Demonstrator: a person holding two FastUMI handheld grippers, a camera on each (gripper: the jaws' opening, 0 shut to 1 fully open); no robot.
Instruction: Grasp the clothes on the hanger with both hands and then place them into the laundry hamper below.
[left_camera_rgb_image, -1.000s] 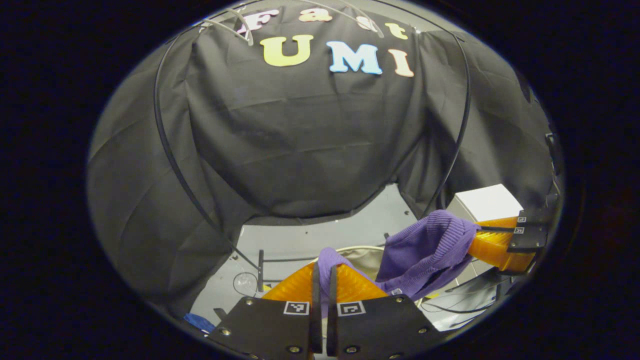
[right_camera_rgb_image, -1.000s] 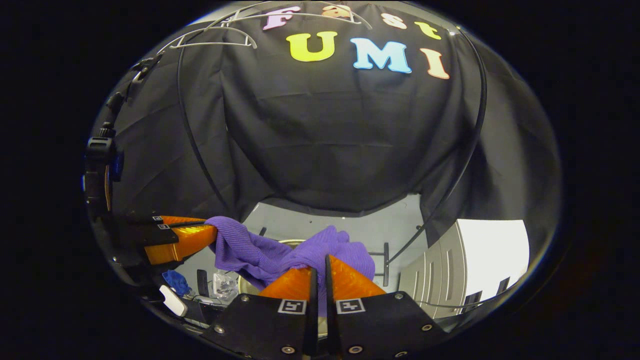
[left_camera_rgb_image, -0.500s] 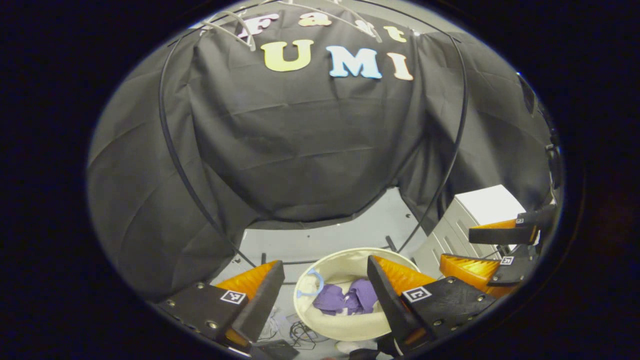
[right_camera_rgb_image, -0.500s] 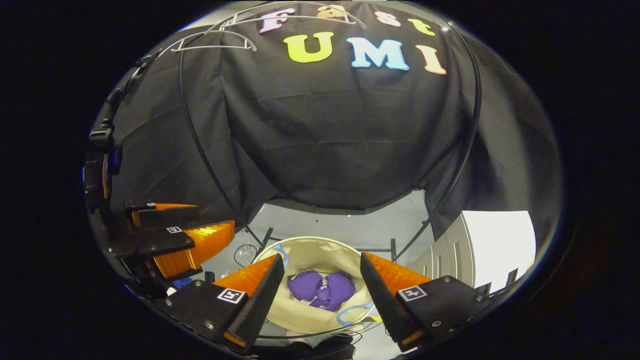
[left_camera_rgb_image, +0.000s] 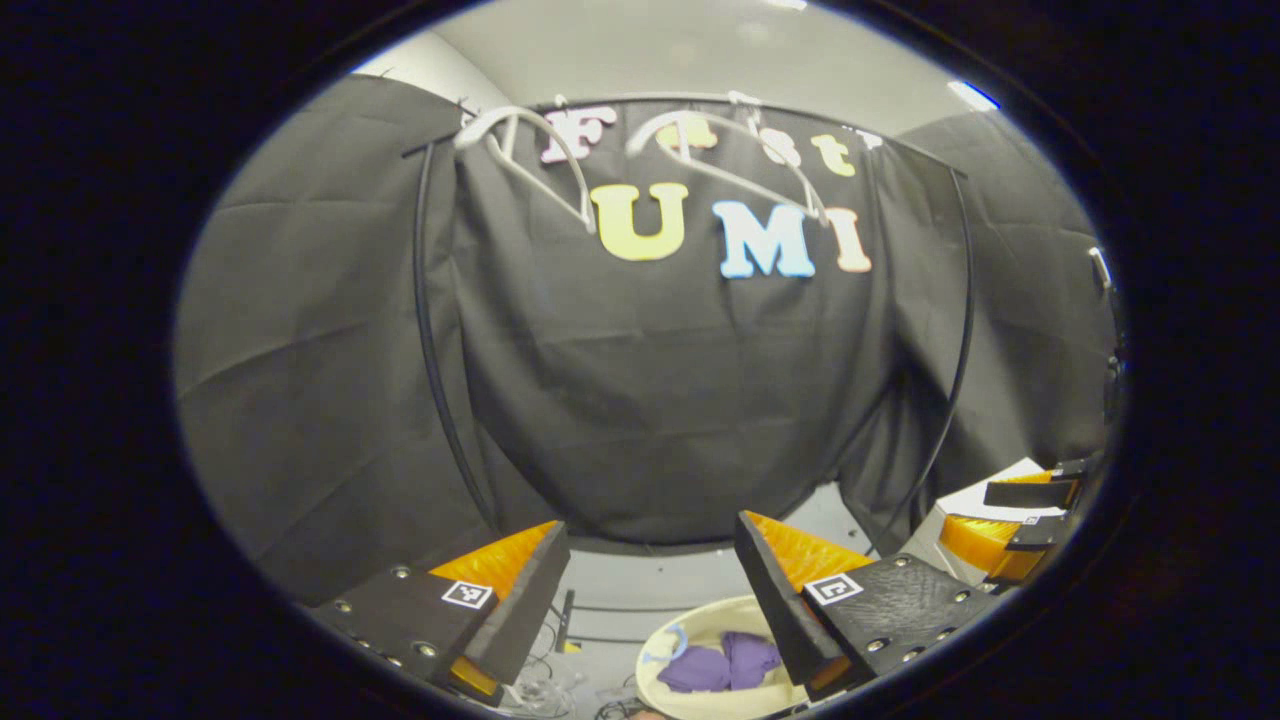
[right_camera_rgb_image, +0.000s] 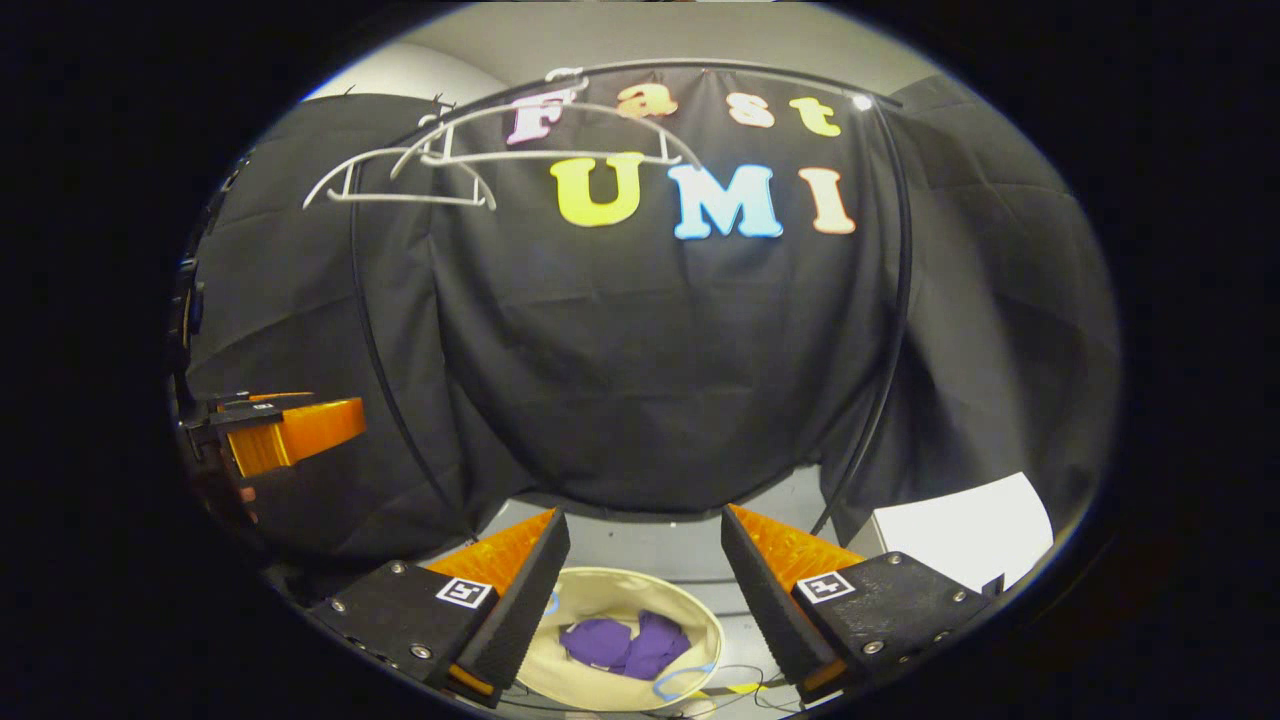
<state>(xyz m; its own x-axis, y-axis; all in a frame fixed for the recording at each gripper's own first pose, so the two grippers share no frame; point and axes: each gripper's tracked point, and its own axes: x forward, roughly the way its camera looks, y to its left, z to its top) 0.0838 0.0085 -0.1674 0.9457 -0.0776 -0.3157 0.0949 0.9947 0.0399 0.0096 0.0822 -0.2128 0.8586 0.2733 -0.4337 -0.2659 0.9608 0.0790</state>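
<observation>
Lifting away, both tongs (left_camera_rgb_image: 650, 590) (right_camera_rgb_image: 645, 580) now spread; clothes (right_camera_rgb_image: 625, 643) dropped into hamper (right_camera_rgb_image: 600, 590), so the task looks done

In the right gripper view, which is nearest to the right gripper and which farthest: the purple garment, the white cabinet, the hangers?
1. Purple garment, in the hamper just below the open right gripper.
2. White cabinet, lower right.
3. Hangers, high on the rail, upper left.

Black cloth wall (right_camera_rgb_image: 650, 380), grey floor (right_camera_rgb_image: 660, 545), white cabinet (right_camera_rgb_image: 965, 535), pale ceiling (left_camera_rgb_image: 700, 50)
</observation>
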